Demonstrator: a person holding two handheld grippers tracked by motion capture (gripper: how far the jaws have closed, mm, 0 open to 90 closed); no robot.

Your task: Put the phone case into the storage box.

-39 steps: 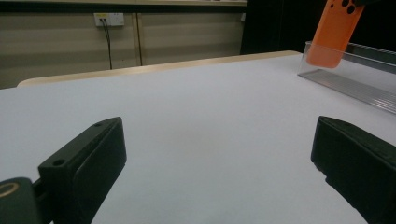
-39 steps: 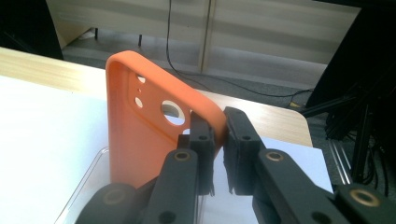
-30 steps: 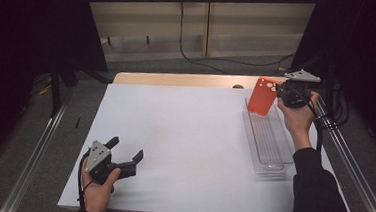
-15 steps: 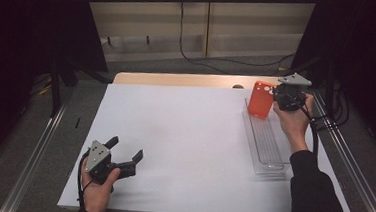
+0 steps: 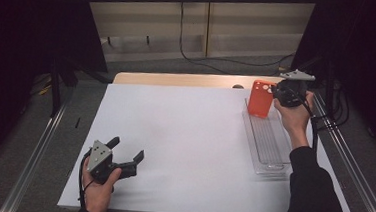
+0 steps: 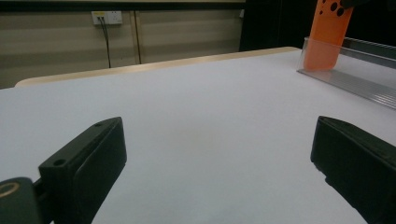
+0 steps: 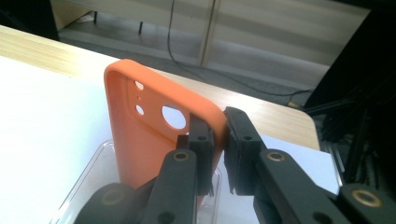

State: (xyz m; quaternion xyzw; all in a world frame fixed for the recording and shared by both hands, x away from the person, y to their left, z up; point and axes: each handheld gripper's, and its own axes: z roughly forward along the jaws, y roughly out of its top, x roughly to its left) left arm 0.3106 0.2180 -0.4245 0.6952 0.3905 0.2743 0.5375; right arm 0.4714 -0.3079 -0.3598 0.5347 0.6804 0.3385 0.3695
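We see an orange phone case [image 5: 259,98] standing upright, long axis vertical, camera holes at the top, its lower end in the far end of a clear tray [image 5: 268,141]. Our right gripper [image 5: 279,94] pinches its upper edge. Our left gripper [image 5: 125,156] rests spread wide, holding nothing.

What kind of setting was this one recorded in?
Likely a lab or recording workspace, not a home: a table under a plain white sheet, dark curtains at the sides, metal rails alongside it, and a wall socket with cables.
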